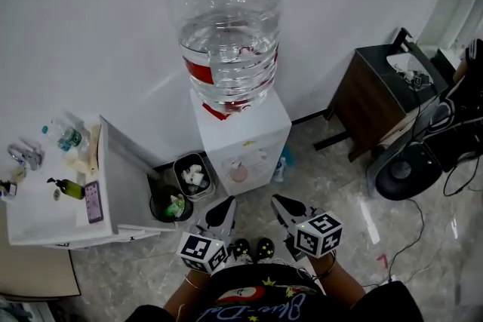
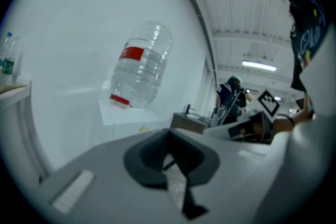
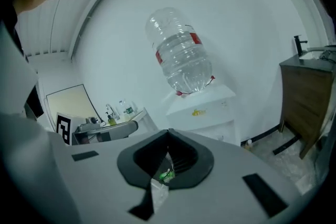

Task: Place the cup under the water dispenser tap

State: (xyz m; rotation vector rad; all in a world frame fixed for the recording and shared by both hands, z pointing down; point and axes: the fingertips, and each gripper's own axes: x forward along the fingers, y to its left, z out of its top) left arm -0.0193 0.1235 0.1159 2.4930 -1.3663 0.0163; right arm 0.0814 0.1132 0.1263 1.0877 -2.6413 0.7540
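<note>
Pale pink, what is judged to be the cup (image 1: 238,173) is seen in the recess of the water dispenser (image 1: 249,133), ahead of the left gripper (image 1: 228,202) and right gripper (image 1: 277,200), both held with fingers closed empty, the left nearer.

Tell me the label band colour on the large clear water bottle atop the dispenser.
Red label band on the clear water bottle; head view shows it best.

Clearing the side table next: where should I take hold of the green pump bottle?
Grip the green pump bottle round its body, below the pump head, jaws level, coming from the white table's near side: it stands upright, with a water bottle behind it.
</note>
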